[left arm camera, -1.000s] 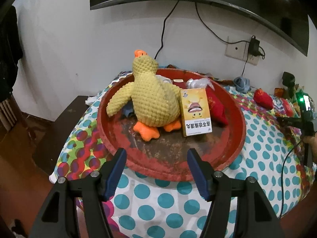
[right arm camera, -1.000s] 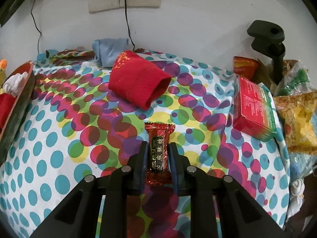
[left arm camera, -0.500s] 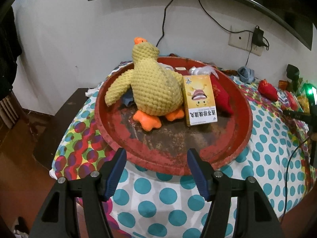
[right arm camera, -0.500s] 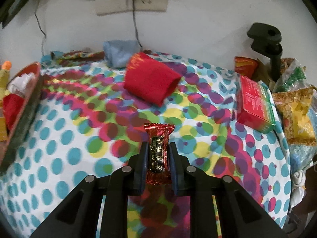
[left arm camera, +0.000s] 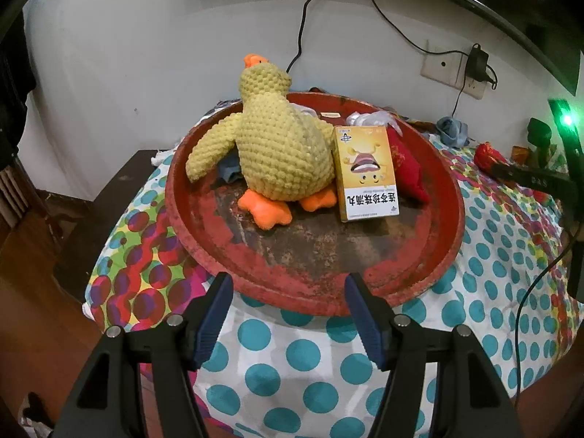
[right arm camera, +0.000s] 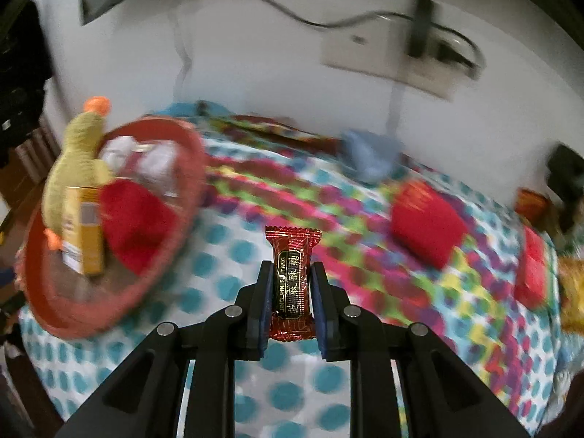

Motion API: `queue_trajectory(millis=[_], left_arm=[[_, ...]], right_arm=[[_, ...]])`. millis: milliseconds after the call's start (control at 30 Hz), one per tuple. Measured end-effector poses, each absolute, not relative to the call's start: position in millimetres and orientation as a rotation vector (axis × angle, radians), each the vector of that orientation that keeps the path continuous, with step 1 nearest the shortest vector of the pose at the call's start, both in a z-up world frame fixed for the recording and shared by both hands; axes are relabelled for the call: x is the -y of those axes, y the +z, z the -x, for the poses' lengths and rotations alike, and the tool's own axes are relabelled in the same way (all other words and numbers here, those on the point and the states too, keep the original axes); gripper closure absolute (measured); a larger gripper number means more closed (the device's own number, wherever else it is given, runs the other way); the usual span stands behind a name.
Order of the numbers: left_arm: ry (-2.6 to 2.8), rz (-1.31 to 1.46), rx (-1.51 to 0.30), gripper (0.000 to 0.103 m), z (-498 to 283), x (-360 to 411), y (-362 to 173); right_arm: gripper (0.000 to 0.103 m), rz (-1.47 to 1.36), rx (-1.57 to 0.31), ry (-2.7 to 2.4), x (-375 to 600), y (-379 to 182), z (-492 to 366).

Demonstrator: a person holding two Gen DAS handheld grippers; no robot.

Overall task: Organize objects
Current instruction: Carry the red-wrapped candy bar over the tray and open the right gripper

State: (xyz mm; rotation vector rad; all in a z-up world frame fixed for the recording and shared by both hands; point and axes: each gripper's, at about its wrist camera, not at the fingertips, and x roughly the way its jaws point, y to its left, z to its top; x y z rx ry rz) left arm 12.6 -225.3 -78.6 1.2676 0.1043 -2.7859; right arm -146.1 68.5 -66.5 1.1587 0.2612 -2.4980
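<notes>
A round red tray [left arm camera: 430, 277] [right arm camera: 182, 226] sits on the polka-dot cloth and holds a yellow plush duck [left arm camera: 281, 146] [right arm camera: 69, 168], a yellow box [left arm camera: 367, 171] [right arm camera: 84, 230] and a red pouch [left arm camera: 408, 171] [right arm camera: 135, 219]. My left gripper [left arm camera: 288, 284] is open just before the tray's near rim, with nothing between its fingers. My right gripper [right arm camera: 291, 273] is shut on a red candy wrapper [right arm camera: 292, 273], held above the cloth to the right of the tray. The right wrist view is motion-blurred.
On the cloth right of the tray lie another red pouch [right arm camera: 427, 222], a blue cloth bundle [right arm camera: 368, 157] and a red box [right arm camera: 534, 270]. Wall sockets with cables [left arm camera: 456, 73] sit behind. A dark side table [left arm camera: 98, 215] stands left of the tray.
My right gripper has lifted the candy wrapper and swung left, so the tray came into its view. The left gripper stayed almost still, with the tray slightly larger in view.
</notes>
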Motion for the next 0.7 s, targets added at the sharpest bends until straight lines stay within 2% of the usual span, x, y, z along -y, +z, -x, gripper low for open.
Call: queue_trajectory(millis=[433, 700], left_arm=[[-2.794, -1.229, -0.064, 0.038, -15.4, 223.5, -73.3], [-2.778, -1.231, -0.035, 0.038, -14.4, 221.9, -75.2]], right_arm=[[0.084, -1.07, -0.308, -2.28, 71.3, -47.9, 156.5], [0.083, -1.132, -0.292, -2.263, 104.8, -62.0, 179.3]])
